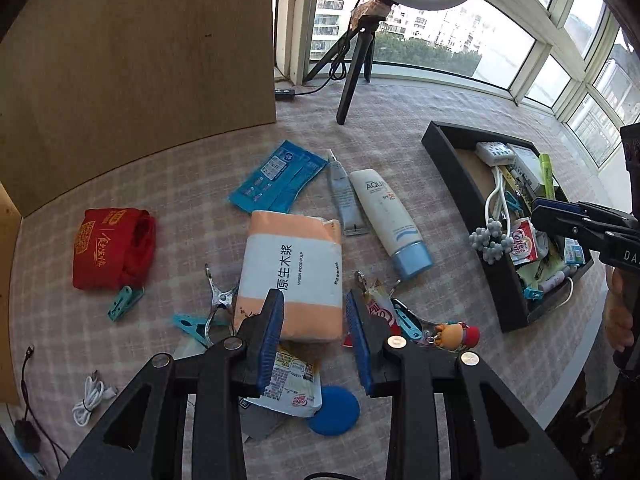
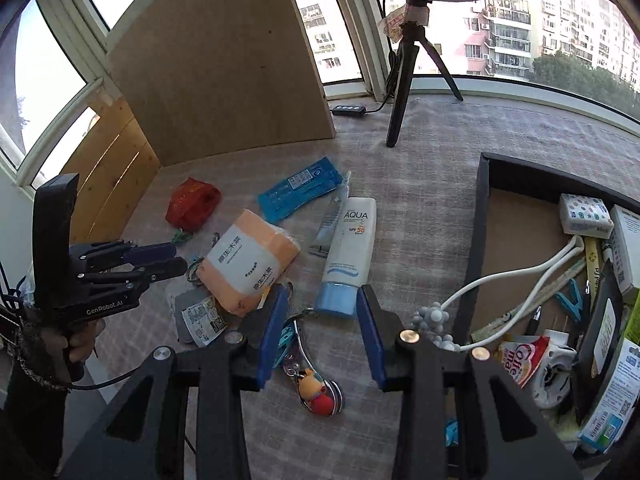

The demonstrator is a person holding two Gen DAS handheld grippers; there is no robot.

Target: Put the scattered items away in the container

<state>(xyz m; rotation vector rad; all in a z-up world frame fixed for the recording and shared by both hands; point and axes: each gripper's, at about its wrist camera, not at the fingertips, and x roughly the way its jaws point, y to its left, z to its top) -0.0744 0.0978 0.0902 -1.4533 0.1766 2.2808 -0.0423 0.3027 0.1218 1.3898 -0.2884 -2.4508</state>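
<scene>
Right now both sets of tongs hang spread and empty over the checked cloth (image 1: 460, 128). The left gripper (image 1: 314, 336) is above the orange tissue pack (image 1: 294, 268); the right gripper (image 2: 322, 332) is over a cartoon keychain (image 2: 316, 390). Beyond lie the AQUA sunscreen tube (image 2: 350, 248), a blue sachet (image 1: 276, 178) and a red bag (image 1: 112, 248). To the right, the black tray (image 1: 452, 160) is already part filled.

Tissue pack (image 1: 294, 276) left of tray (image 1: 452, 168) (sunscreen tube (image 1: 390, 220) btwn).
</scene>
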